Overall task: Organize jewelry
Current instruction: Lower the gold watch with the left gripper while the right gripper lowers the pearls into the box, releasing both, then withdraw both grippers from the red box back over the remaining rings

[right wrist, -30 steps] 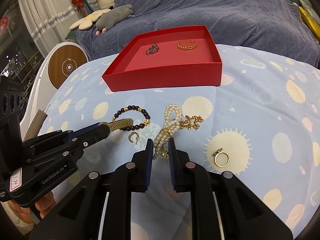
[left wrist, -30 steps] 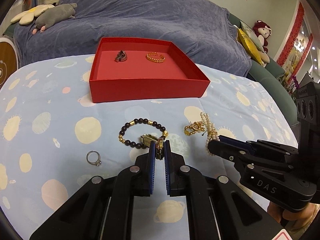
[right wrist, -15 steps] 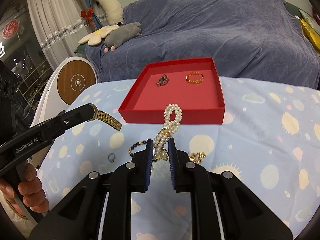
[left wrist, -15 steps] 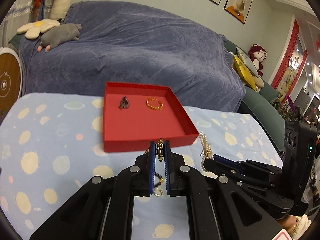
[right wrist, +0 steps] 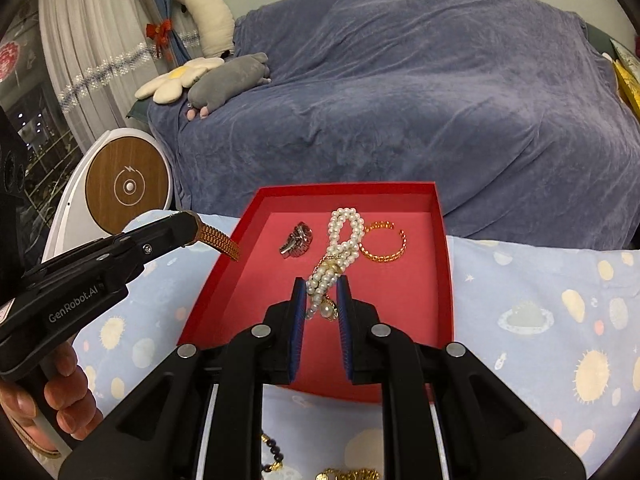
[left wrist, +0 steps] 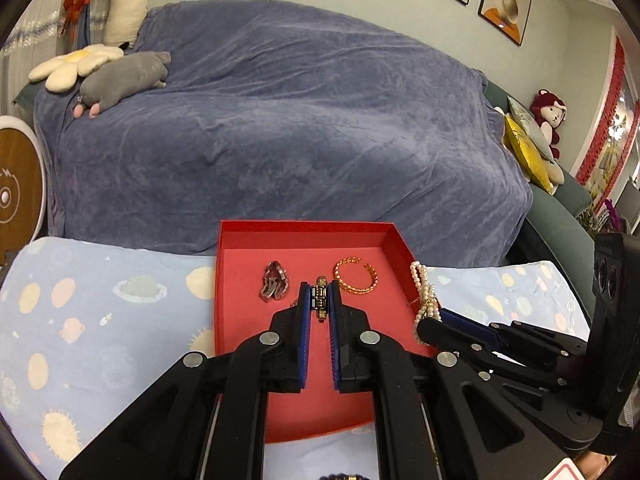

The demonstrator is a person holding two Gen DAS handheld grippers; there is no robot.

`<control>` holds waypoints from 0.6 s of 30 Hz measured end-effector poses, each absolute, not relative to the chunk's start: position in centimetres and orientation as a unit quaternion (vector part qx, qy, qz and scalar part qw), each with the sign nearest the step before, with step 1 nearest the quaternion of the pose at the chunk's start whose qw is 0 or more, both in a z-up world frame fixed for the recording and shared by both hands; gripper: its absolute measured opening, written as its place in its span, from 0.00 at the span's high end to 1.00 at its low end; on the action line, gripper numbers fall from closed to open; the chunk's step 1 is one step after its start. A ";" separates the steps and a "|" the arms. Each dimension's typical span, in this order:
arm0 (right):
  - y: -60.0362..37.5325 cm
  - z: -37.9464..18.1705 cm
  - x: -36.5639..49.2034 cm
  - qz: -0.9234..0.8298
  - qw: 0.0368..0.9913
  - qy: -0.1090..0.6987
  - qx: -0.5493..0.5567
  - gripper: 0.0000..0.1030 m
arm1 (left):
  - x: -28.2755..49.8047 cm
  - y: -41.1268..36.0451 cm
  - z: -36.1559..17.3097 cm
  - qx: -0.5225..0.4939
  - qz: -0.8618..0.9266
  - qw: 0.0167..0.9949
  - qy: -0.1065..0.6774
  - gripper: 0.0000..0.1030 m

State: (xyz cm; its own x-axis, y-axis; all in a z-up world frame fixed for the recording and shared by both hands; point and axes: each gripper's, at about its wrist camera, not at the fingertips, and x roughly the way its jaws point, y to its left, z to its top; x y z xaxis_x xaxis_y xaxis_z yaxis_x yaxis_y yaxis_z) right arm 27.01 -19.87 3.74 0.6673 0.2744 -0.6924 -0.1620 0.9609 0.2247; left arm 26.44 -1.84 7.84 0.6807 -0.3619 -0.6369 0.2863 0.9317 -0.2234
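Holding dark ring (left wrist: 275,286) and gold bangle (left wrist: 355,280), red box (left wrist: 304,230), left hand-held gripper (left wrist: 320,300) pinching gold band (left wrist: 320,298), right (right wrist: 323,294) pinching pearls (right wrist: 340,242).

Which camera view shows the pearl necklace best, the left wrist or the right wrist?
The right wrist view. There the pearl necklace is central, its looped strands hanging from the right gripper above the red box. In the left wrist view only a short bunch of pearls shows near the right edge, beside the box's wall.

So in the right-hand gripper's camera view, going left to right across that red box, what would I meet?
Gold mesh band held over the red box edge → dark silver ring → pearl strand in the right gripper → open gold bangle.
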 end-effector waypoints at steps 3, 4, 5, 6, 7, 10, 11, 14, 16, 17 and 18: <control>-20.2 1.3 29.0 0.111 0.901 0.413 0.080 0.86 | 28.3 -2.3 5.6 -0.046 -0.169 0.911 0.373 0.94; -20.1 0.7 29.3 0.107 0.900 0.416 0.077 0.86 | 28.7 -2.5 4.8 -0.042 -0.165 0.910 0.377 0.94; -20.0 0.2 29.6 0.105 0.898 0.420 0.074 0.86 | 29.2 -2.7 4.2 -0.040 -0.159 0.909 0.382 0.94; -20.1 -0.4 29.9 0.102 0.897 0.424 0.073 0.86 | 29.7 -2.8 3.5 -0.039 -0.157 0.907 0.389 0.94; -20.1 -0.8 30.2 0.099 0.896 0.427 0.072 0.85 | 30.1 -3.0 2.8 -0.038 -0.154 0.904 0.397 0.94; -20.3 -1.7 30.5 0.089 0.897 0.428 0.069 0.84 | 30.8 -3.3 1.3 -0.026 -0.140 0.903 0.405 0.94; -20.4 -1.8 30.7 0.087 0.898 0.427 0.069 0.84 | 30.8 -3.2 1.1 -0.024 -0.133 0.905 0.403 0.94; -21.0 -1.4 30.1 0.077 0.902 0.418 0.072 0.79 | 30.9 -2.6 1.4 -0.036 -0.119 0.911 0.394 0.91; -21.5 -0.2 29.3 0.074 0.908 0.405 0.075 0.77 | 30.6 -2.1 2.3 -0.043 -0.119 0.913 0.387 0.83; -21.8 0.6 28.6 0.076 0.912 0.397 0.075 0.76 | 30.1 -1.8 3.1 -0.045 -0.114 0.916 0.381 0.72; -22.0 1.5 27.7 0.080 0.914 0.390 0.077 0.74 | 29.6 -1.4 3.9 -0.046 -0.109 0.919 0.376 0.67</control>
